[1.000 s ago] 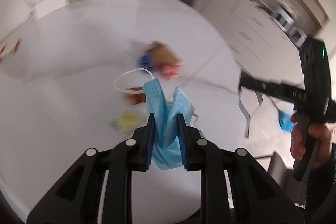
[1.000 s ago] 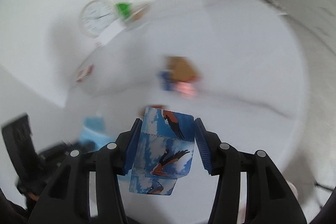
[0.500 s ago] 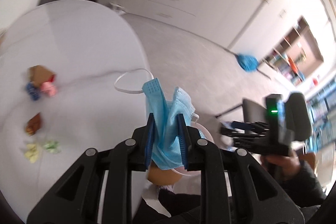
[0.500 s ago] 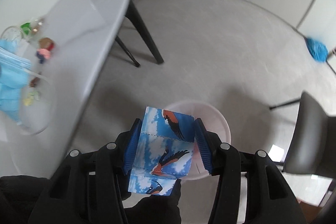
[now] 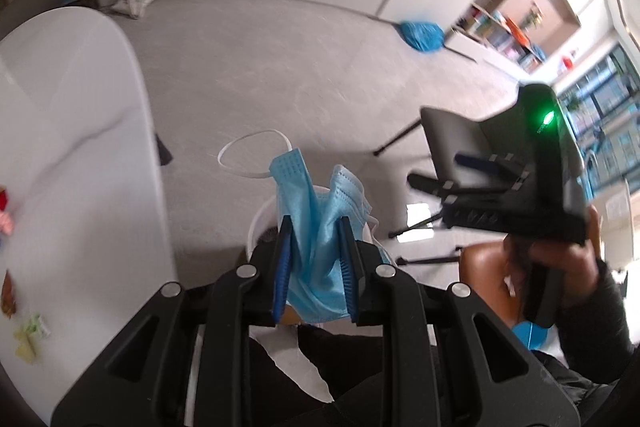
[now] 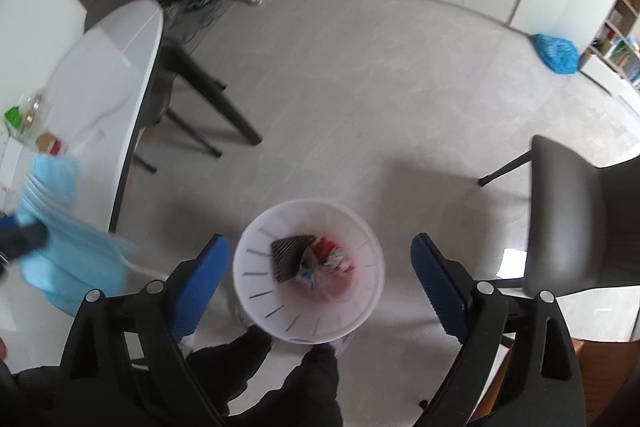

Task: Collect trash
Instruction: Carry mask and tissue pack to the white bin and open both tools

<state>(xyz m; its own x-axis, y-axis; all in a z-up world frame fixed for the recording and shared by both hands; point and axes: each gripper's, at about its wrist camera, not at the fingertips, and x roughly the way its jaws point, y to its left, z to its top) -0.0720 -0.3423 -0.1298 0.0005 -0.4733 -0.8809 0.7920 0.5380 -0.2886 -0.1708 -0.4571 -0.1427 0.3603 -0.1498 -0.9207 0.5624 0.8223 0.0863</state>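
In the left wrist view, the left gripper [image 5: 314,247] is pinching a crumpled blue face mask [image 5: 316,211] between its blue pads, the jaws standing narrow and pressing on the fabric, while the mask's white ear loop [image 5: 252,157] is sticking up over the grey floor. Just behind the mask a bit of the white waste bin [image 5: 260,219] is peeking out, and the white table [image 5: 80,131] is running along the left side with small scraps of trash [image 5: 28,335] lying near its edge. To the right, a hand [image 5: 560,259] is holding the right gripper [image 5: 452,183], blurred, in front of a dark chair [image 5: 452,139]. In the right wrist view, the right gripper [image 6: 320,275] is opening its jaws wide with nothing between the pads, pointing down over the waste bin [image 6: 256,287], which is sitting on the floor and holding a dark item and red and pale trash. The face mask [image 6: 68,227] is showing blurred at the left, beside the table [image 6: 108,83], and the chair [image 6: 576,227] is standing at the right.
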